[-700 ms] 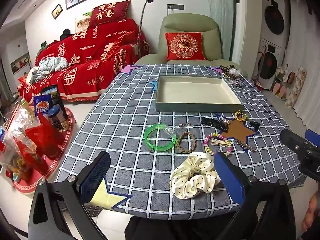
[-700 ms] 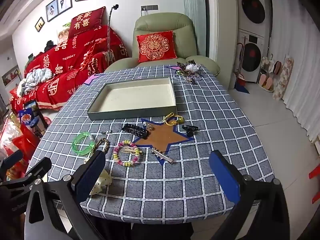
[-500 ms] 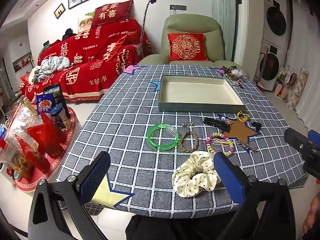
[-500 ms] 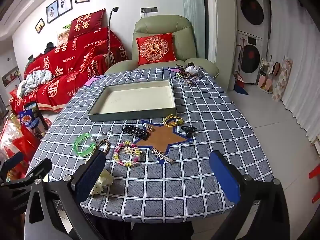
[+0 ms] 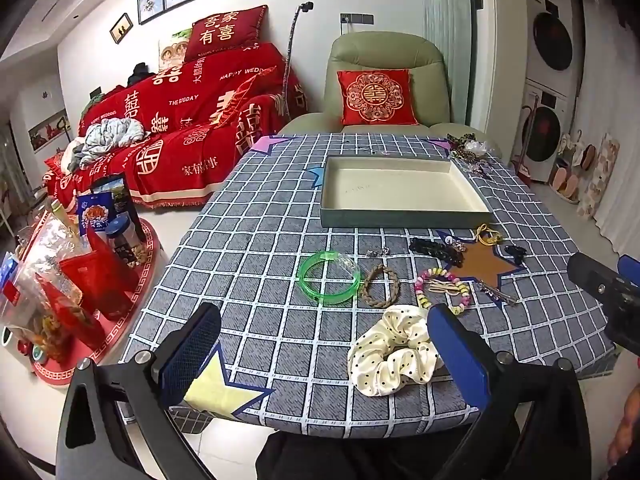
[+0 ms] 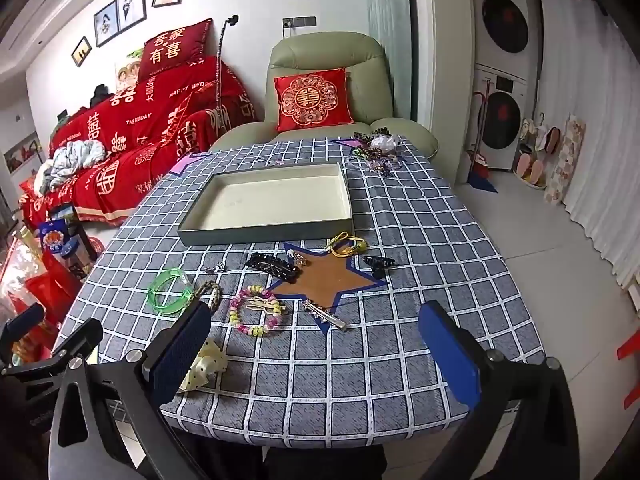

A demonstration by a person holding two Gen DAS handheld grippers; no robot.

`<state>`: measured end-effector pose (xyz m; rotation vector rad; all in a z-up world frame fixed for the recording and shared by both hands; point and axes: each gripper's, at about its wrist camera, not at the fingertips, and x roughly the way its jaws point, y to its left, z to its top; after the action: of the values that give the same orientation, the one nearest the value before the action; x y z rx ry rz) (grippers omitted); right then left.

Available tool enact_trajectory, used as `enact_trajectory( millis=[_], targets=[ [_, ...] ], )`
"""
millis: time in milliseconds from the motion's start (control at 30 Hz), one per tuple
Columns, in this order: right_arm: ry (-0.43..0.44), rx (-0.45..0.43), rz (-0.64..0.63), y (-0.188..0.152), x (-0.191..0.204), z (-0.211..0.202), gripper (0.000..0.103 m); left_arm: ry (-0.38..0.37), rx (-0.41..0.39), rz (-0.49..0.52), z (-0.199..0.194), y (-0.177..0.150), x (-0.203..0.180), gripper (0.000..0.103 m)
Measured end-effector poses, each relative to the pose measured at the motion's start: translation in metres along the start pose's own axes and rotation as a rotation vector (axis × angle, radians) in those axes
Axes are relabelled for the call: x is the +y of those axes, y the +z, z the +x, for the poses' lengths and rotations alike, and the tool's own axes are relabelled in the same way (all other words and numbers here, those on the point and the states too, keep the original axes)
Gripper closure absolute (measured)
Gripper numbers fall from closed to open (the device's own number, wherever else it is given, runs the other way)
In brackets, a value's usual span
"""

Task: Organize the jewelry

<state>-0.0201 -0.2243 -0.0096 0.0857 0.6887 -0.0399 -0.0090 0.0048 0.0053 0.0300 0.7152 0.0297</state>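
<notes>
near the tray (image 5: pixel 404 216), nothing sorted yet; both grippers (image 5: pixel 320 354) (image 6: pixel 316 350) spread, empty. next: probably pinch scrunchie (image 5: pixel 394 354), carry to tray.

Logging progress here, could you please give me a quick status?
Left gripper open, right gripper open, both empty. Tray empty; jewelry untouched. Scrunchie nearest left.

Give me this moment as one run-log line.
left gripper: open, holds nothing | right gripper: open, holds nothing | tray: nothing inside | scrunchie, green bangle, beaded bracelet: on tablecloth
</notes>
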Motion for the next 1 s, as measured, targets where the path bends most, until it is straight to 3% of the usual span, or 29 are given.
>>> enact_trajectory(
  millis=[1000],
  targets=[
    [-0.005, -0.01, -0.018, 0.0006, 0.0034, 0.0026, 0.0, 0.009, -0.001, -0.008, 0.0008, -0.0001, 0.0027, 0.0]
  ],
)
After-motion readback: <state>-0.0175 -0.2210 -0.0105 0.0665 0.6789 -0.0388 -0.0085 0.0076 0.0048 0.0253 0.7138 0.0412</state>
